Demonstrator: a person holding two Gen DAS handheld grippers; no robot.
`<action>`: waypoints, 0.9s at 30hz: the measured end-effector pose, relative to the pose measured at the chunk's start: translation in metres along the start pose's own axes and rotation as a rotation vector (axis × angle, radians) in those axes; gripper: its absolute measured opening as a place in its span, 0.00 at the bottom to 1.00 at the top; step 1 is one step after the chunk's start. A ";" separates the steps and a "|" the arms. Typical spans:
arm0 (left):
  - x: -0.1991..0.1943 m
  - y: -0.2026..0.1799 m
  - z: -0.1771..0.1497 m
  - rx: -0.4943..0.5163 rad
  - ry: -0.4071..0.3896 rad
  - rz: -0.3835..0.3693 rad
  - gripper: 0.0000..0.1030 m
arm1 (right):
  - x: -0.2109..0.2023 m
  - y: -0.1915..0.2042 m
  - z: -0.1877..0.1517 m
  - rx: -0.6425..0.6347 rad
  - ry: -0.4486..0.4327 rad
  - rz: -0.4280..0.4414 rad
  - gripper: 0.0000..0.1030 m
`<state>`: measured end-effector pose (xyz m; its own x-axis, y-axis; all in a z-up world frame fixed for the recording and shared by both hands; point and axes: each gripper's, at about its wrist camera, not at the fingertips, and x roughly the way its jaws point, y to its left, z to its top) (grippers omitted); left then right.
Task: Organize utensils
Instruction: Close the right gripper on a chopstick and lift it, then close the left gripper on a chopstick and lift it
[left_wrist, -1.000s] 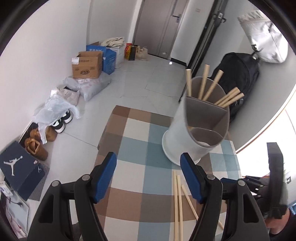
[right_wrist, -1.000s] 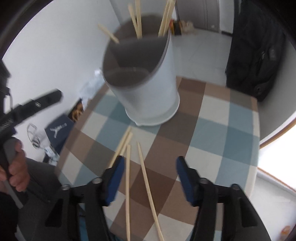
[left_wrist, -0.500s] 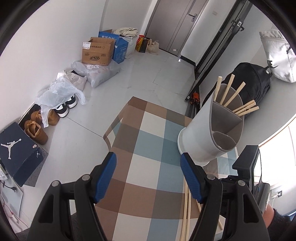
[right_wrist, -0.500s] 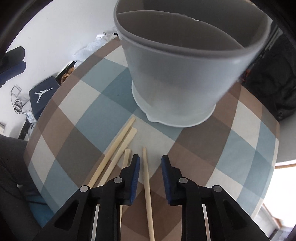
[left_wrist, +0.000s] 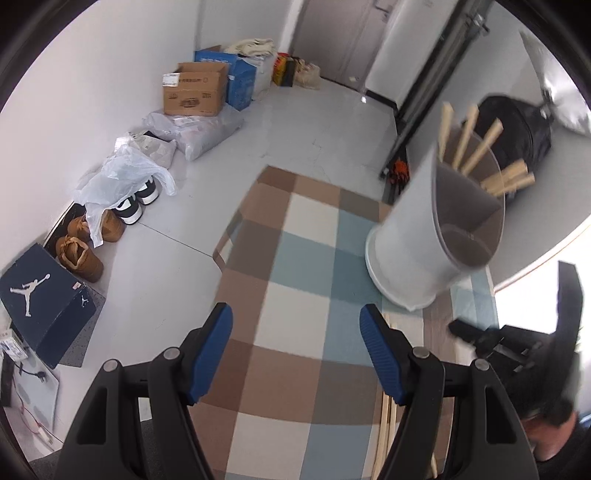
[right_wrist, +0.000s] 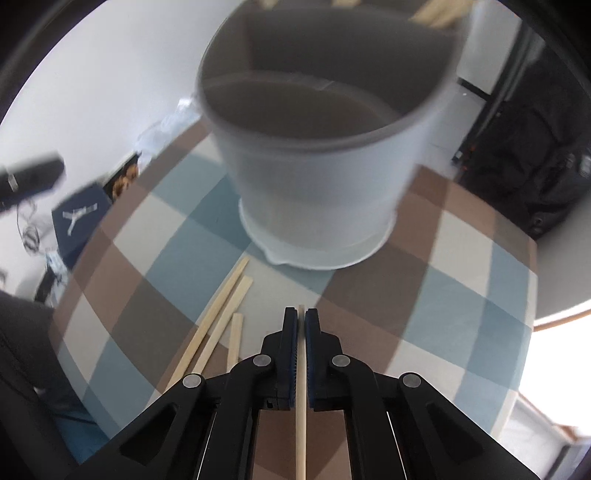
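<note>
Landmark: I take the white utensil holder as my reference; it stands on the checked tablecloth, with an inner wall splitting it into compartments.

Right gripper: my right gripper has its blue pads pressed in on a single wooden chopstick; the stick runs straight back between the jaws, and its tip pokes out just past them, pointing at the holder's base.

Gripped stick and holder: apart, with a strip of cloth between the tip and the base.

Loose chopsticks: I count three more chopsticks lying flat on the cloth, left of my right gripper and just in front of the holder's base; two lie side by side, the third is shorter in view and nearer the jaws.

Sticks already stored: several chopsticks stand tilted in the holder's far compartment.

Left gripper: my left gripper is spread wide with nothing between the pads, above the cloth to the left of the holder.

Beyond the holder: a dark backpack on the floor.

Far left of the holder: a cardboard box and a dark blue shoebox by the wall.
</note>
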<state>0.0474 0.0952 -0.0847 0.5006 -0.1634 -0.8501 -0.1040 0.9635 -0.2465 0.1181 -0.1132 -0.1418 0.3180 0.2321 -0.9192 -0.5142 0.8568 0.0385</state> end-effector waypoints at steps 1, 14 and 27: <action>0.005 -0.007 -0.004 0.028 0.022 0.000 0.65 | -0.010 -0.005 -0.002 0.015 -0.026 0.005 0.03; 0.052 -0.059 -0.046 0.264 0.244 0.092 0.65 | -0.089 -0.079 -0.028 0.305 -0.252 0.125 0.03; 0.050 -0.058 -0.042 0.285 0.261 0.124 0.65 | -0.098 -0.085 -0.036 0.334 -0.286 0.188 0.03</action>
<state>0.0424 0.0221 -0.1327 0.2604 -0.0548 -0.9639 0.1108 0.9935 -0.0266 0.1023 -0.2254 -0.0687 0.4746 0.4743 -0.7415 -0.3144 0.8782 0.3605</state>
